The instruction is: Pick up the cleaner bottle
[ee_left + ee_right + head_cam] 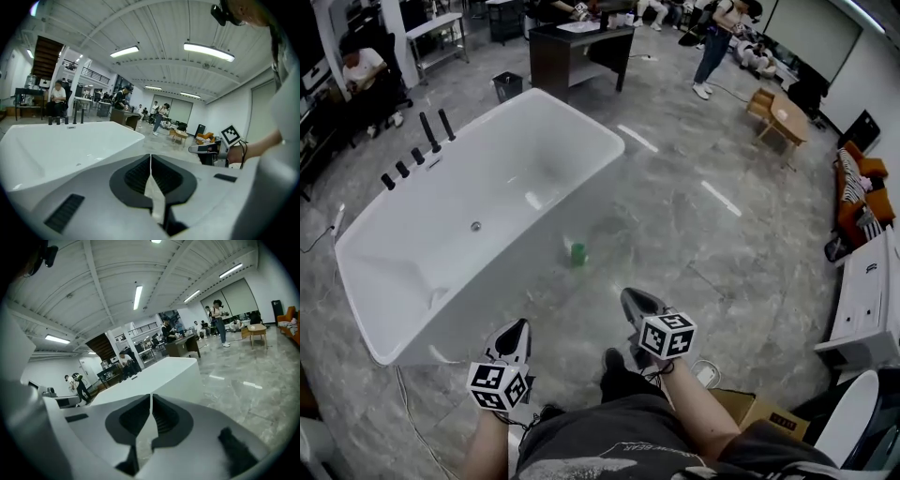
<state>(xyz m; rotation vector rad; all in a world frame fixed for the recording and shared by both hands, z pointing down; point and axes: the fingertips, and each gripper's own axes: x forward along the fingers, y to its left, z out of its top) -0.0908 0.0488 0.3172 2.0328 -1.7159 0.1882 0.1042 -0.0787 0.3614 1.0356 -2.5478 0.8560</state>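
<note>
Our left claw (pixel 517 330) and right claw (pixel 634 300) are clenched, empty.
We see the bottle (pixel 577 252) upright on the floor, eleven o'clock from the nearer right claw.

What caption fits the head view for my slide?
Both shut, the left hand-held gripper and right hand-held gripper face a green cleaner bottle on the floor beside a white bathtub.

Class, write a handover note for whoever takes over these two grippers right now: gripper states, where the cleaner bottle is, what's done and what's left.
Left gripper: shut, empty.
Right gripper: shut, empty, alongside the left.
Cleaner bottle: green, on the floor close beside the white bathtub, ahead of both grippers, untouched.
Done: nothing grasped yet.
Left: open a gripper, reach the bottle, close on it, lift.
</note>
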